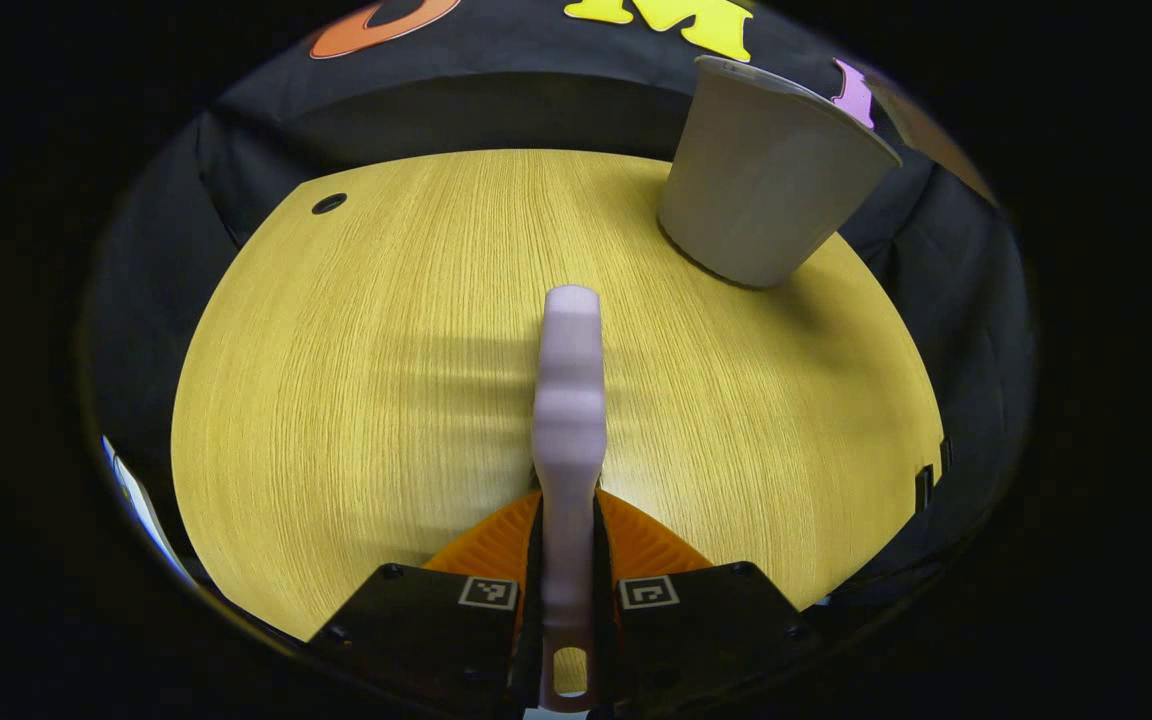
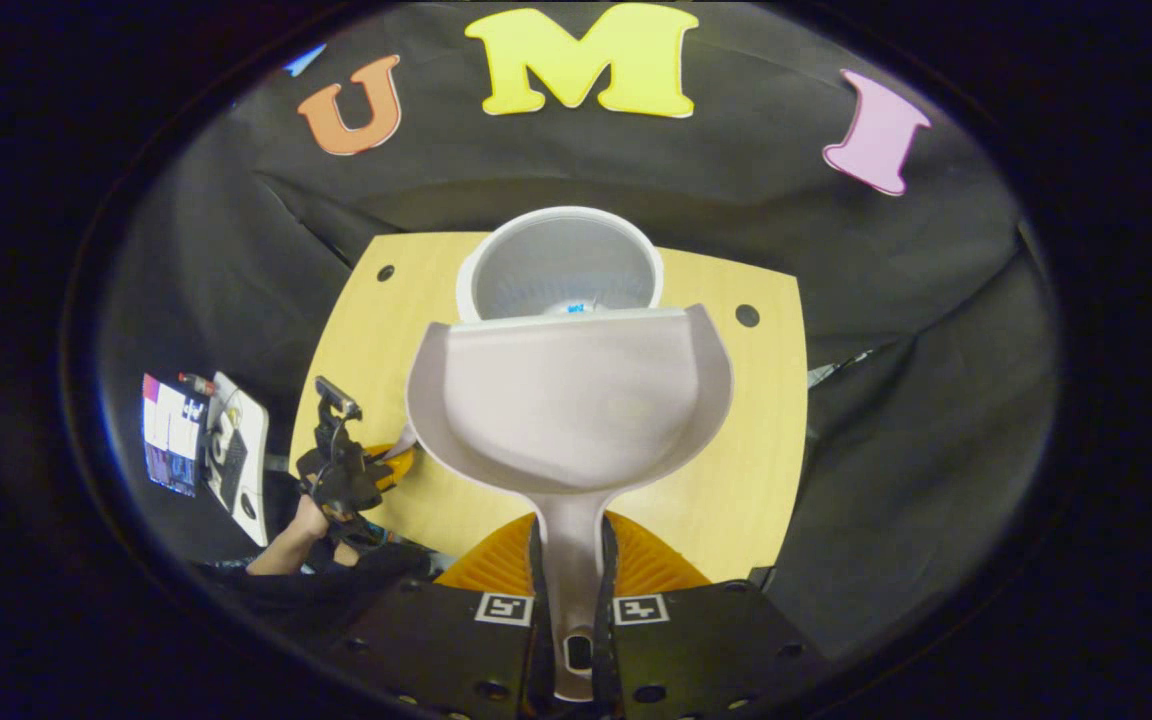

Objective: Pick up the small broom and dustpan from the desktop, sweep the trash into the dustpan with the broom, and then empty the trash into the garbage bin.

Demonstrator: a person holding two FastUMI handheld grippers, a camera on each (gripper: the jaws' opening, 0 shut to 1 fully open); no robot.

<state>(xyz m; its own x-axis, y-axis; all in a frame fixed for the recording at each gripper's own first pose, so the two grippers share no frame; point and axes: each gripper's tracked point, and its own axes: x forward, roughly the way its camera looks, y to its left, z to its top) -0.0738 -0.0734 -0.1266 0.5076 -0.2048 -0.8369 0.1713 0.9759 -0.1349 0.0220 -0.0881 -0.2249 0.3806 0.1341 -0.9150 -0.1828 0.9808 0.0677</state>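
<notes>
The left gripper [image 1: 568, 590] clamps the broom [image 1: 569, 400]; its bristles are hidden. The right gripper [image 2: 573, 610] pinches the dustpan [image 2: 571, 400] handle, its front lip over the garbage bin [image 2: 561, 262].

The pale lilac broom [image 1: 569, 420] points handle-first over the middle of the yellow wooden table [image 1: 356, 400]. The grey dustpan [image 2: 571, 400] is held above the table, front lip at the round garbage bin [image 2: 561, 262] beside the far edge.
</notes>
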